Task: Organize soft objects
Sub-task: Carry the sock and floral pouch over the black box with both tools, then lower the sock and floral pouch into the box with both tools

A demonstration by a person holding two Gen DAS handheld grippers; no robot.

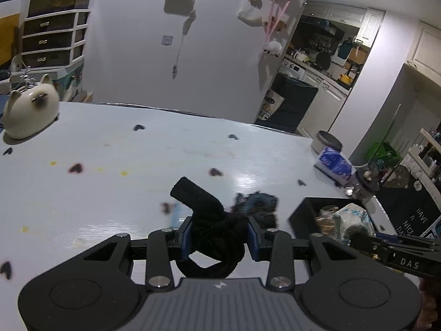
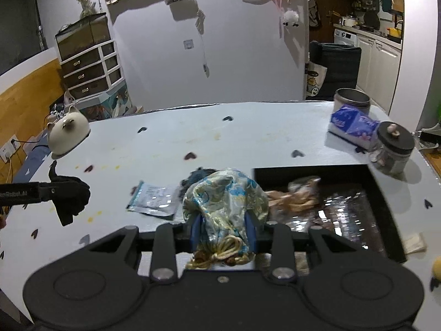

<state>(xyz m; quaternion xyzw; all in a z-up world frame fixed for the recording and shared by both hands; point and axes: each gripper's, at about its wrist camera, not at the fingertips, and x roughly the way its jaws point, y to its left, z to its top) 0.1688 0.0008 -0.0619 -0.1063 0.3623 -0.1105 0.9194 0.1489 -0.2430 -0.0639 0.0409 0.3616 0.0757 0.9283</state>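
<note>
My left gripper [image 1: 219, 235] is shut on a black fabric piece [image 1: 204, 215], held above the table; it also shows at the left of the right wrist view [image 2: 70, 195]. My right gripper [image 2: 223, 233] is shut on a silky blue-and-gold drawstring pouch [image 2: 226, 201], held just left of the black tray [image 2: 386, 207]; the pouch also shows in the left wrist view [image 1: 351, 220]. A dark blue fuzzy item [image 1: 257, 204] lies on the table beside the tray. A tan soft item [image 2: 300, 193] lies in the tray.
A flat plastic packet [image 2: 154, 198] lies on the light table [image 2: 248, 135]. A cat-shaped white object [image 2: 69, 133] stands far left. A tissue pack [image 2: 354, 125], a metal tin [image 2: 351, 100] and a lidded glass jar [image 2: 394, 149] stand far right.
</note>
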